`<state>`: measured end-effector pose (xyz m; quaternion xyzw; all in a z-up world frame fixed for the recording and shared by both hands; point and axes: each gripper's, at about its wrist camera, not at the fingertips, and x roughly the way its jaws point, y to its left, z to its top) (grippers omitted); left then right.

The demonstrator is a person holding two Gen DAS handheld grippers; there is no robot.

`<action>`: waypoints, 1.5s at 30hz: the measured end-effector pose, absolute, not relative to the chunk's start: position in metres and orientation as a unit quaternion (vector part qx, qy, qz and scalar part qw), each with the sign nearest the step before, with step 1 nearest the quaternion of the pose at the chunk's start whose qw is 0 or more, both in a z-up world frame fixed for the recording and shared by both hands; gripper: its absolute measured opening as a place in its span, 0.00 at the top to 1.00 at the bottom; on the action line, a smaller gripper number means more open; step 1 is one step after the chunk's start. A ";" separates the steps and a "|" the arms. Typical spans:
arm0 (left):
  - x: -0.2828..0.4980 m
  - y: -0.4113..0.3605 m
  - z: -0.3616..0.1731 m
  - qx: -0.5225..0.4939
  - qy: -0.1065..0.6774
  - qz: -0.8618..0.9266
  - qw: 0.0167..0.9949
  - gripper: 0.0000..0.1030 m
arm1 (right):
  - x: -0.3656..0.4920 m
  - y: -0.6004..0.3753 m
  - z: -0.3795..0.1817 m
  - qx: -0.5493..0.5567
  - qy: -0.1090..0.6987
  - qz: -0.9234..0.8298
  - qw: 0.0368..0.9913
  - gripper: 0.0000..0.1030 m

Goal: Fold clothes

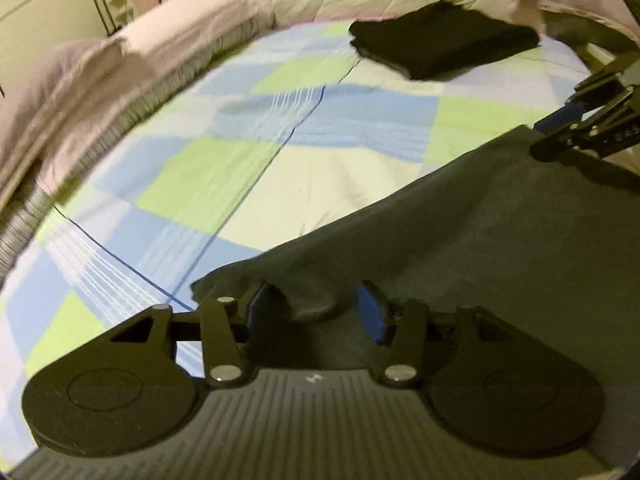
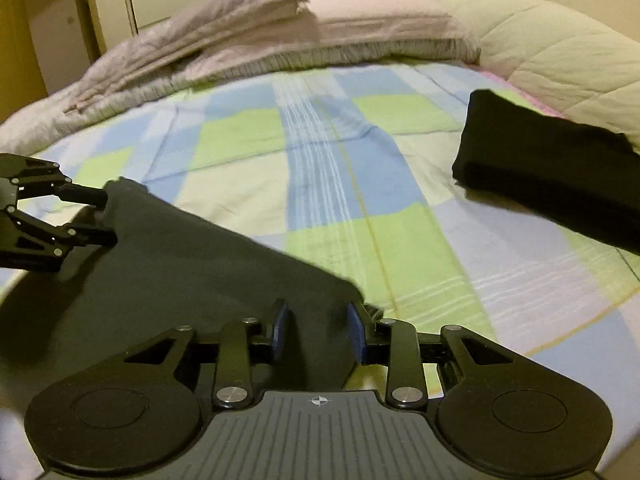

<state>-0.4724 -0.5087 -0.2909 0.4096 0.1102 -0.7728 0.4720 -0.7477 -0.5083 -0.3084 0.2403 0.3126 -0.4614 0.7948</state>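
Bedroom light falls on a bed dressed in a checked sheet (image 2: 320, 184) of blue, green and cream, with a pinkish quilt (image 2: 248, 36) bunched along the top of the right wrist frame and a pale padded duvet (image 2: 560, 52) at its upper right. A folded black garment (image 2: 560, 184) lies at the right edge of that frame, well apart from the work in hand.

Filling the lower half of both views is the dark grey-green garment (image 1: 460, 240), spread loosely on the sheet. It looks light, soft and limp, likely to sag and crease, so the far edge and corners are the sensible places to take hold.

At the bottom of its own view, the left gripper (image 1: 316, 314) stands with its jaws partly apart around a small raised pucker of cloth; whether the pads actually pinch it I cannot tell. Low in the right wrist frame, the right gripper (image 2: 320, 334) likewise straddles the garment's edge with blue pads either side, fabric between them, grip unclear.

A few letters on the other gripper's body at the right edge of the left view are too blurred to read.
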 end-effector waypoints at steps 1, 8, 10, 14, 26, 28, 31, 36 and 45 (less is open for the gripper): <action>-0.472 -0.514 -0.297 0.409 0.118 -0.772 0.471 0.50 | -0.751 -0.512 -0.312 0.247 0.305 -0.461 0.795 0.67; -0.464 -0.518 -0.300 0.396 0.123 -0.783 0.464 0.49 | -0.781 -0.479 -0.290 0.288 0.222 -0.473 0.803 0.63; -0.466 -0.517 -0.301 0.396 0.120 -0.781 0.468 0.49 | -0.786 -0.449 -0.285 0.290 0.205 -0.459 0.815 0.63; -0.471 -0.512 -0.296 0.394 0.118 -0.777 0.478 0.49 | -0.784 -0.401 -0.296 0.302 0.218 -0.440 0.817 0.63; -0.432 -0.392 -0.248 0.357 0.135 -0.812 0.442 0.56 | -0.720 -0.345 -0.277 0.215 0.240 -0.427 0.845 0.63; -0.428 -0.374 -0.258 0.365 0.147 -0.808 0.439 0.55 | -0.705 -0.339 -0.288 0.214 0.250 -0.416 0.848 0.63; -0.421 -0.355 -0.271 0.368 0.170 -0.802 0.440 0.55 | -0.694 -0.339 -0.310 0.214 0.263 -0.413 0.845 0.63; -0.412 -0.355 -0.277 0.350 0.200 -0.797 0.450 0.53 | -0.700 -0.329 -0.290 0.206 0.253 -0.426 0.844 0.63; -0.408 -0.331 -0.259 0.331 0.153 -0.810 0.458 0.50 | -0.705 -0.302 -0.287 0.096 0.305 -0.440 0.839 0.25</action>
